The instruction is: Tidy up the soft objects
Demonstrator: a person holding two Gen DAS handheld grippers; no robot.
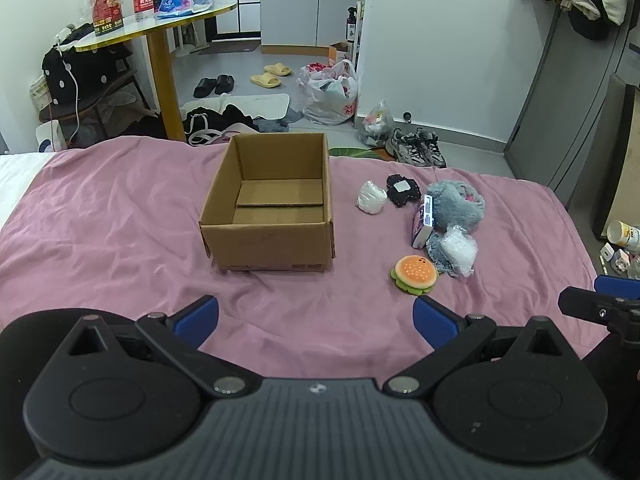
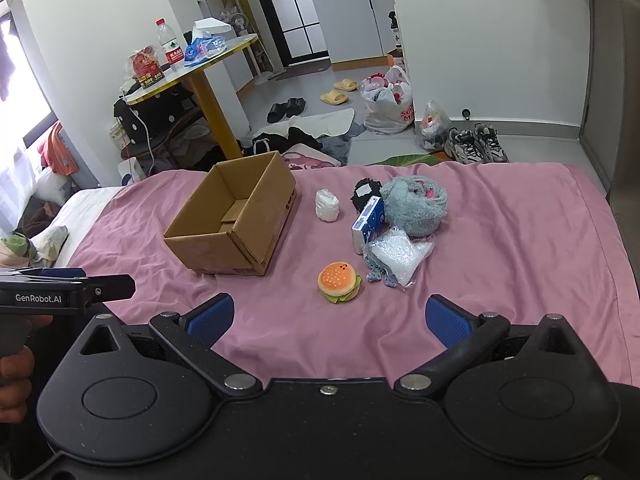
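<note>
1. Burger plush (image 2: 340, 282): orange bun, green frill, on the pink sheet (image 2: 520, 240) right of the open cardboard box (image 2: 240, 220).
2. Behind it: bagged cloth (image 2: 398, 256), blue-white pack (image 2: 368, 220), grey fluffy toy (image 2: 416, 204), white roll (image 2: 327, 205), a black item, possibly fabric (image 2: 366, 194).
3. My left gripper (image 1: 316, 318) and right gripper (image 2: 330, 320) both spread wide, holding nothing.

Matt corrugated cardboard box (image 1: 267, 240), wrinkled pink cloth sheet (image 1: 100, 220), fuzzy grey plush (image 2: 416, 206)

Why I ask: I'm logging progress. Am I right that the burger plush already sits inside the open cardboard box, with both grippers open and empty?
Not quite. The burger plush lies on the pink sheet, outside the cardboard box, as the right wrist view shows. The box holds nothing. The left gripper and right gripper are indeed open and empty.
</note>
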